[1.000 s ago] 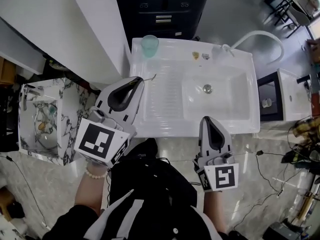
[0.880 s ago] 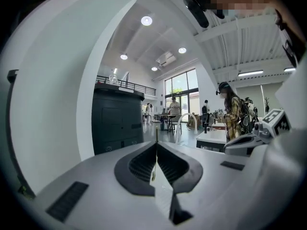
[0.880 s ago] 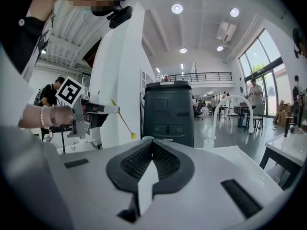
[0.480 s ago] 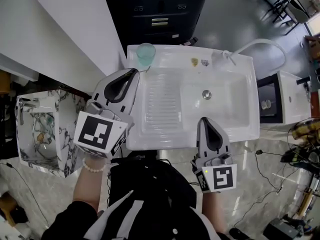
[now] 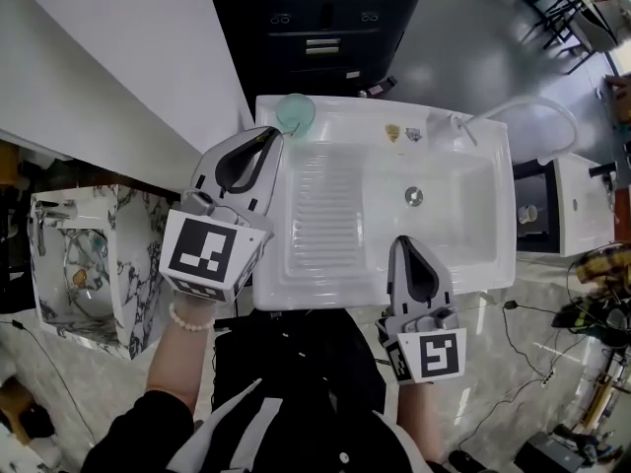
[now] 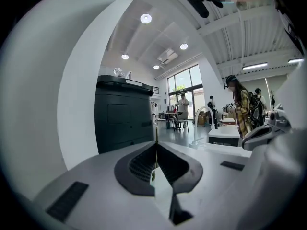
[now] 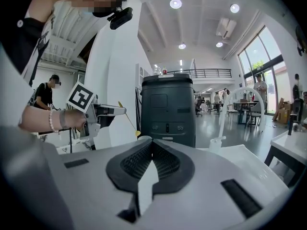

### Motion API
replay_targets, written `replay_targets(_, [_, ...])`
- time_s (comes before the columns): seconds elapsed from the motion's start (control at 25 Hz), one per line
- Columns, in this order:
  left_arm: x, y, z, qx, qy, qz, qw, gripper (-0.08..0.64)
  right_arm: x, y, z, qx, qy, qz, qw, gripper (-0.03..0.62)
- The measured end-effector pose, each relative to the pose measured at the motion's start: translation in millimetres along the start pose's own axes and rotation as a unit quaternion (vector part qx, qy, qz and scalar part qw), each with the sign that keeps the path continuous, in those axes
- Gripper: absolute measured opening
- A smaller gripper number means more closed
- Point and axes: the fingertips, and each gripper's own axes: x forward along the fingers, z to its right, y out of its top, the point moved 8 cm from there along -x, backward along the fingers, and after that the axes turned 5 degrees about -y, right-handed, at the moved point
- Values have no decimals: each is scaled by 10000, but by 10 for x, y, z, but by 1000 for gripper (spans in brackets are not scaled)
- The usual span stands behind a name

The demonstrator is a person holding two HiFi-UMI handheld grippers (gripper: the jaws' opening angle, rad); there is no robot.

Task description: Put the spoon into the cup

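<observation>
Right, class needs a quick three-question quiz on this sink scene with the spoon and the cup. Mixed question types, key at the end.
1. True or false: the left tongs are shut on the spoon.
2. Fill in: the right tongs are shut and hold ____.
3. Where is the cup?
A) in the right tongs
B) on the far left corner of the sink unit
C) in the left tongs

Key: 1 true; 2 nothing; 3 B.
</observation>
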Motion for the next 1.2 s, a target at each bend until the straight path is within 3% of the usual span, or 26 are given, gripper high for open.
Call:
replay_targets(0.56, [357, -177, -136, 255, 76, -140, 9995, 6, 125, -30, 8, 79, 16, -150, 9999, 0])
replay_targets(1.2, [807, -533, -273, 225, 223, -741, 9968, 6, 356, -60, 239, 204, 288, -210, 9992, 0])
